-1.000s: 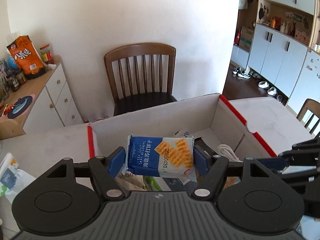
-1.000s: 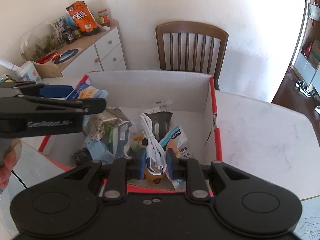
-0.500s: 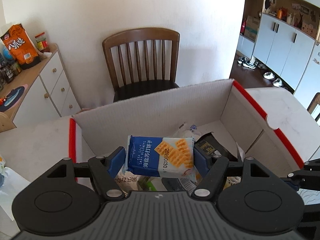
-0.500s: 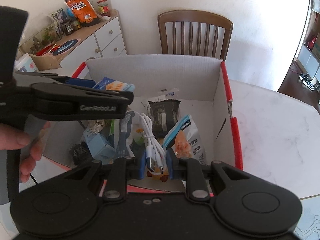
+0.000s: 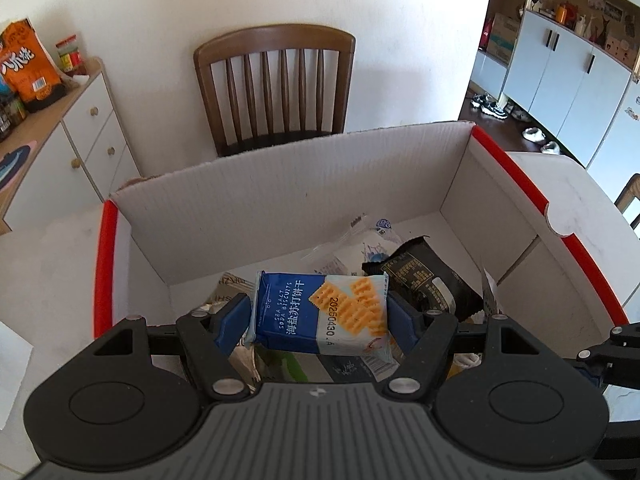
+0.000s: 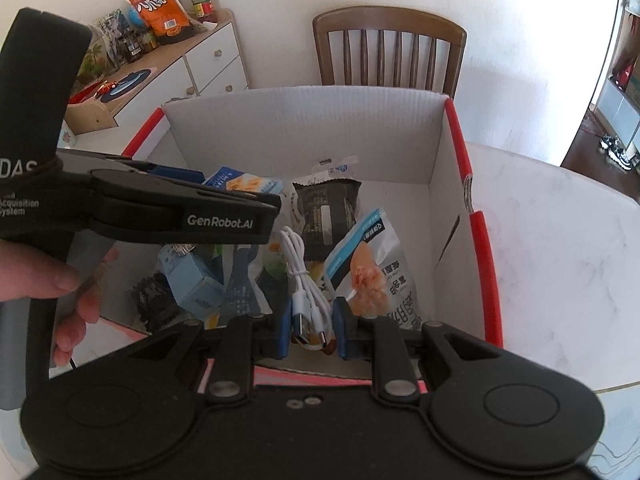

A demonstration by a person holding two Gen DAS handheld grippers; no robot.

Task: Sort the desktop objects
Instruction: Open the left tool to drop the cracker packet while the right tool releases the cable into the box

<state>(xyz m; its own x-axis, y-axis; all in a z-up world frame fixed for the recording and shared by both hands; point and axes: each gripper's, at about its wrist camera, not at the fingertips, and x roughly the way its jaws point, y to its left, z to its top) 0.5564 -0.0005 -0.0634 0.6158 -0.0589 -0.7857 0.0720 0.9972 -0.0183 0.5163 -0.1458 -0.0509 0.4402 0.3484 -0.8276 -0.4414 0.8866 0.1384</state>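
Over the box [image 5: 532, 196], the left tool [image 5: 318, 314] grips a biscuit packet [image 5: 320, 312]; the right tool [image 6: 310, 328] pinches a white cable [image 6: 306, 280]. Best released low, clear of each other.

Box [image 5: 280, 200] top open; far floor strip bare; packets [image 6: 372, 276] crowd near half; left gripper [image 6: 240, 204] overhangs left side.

Both claws lower (inside box [image 5: 280, 200])
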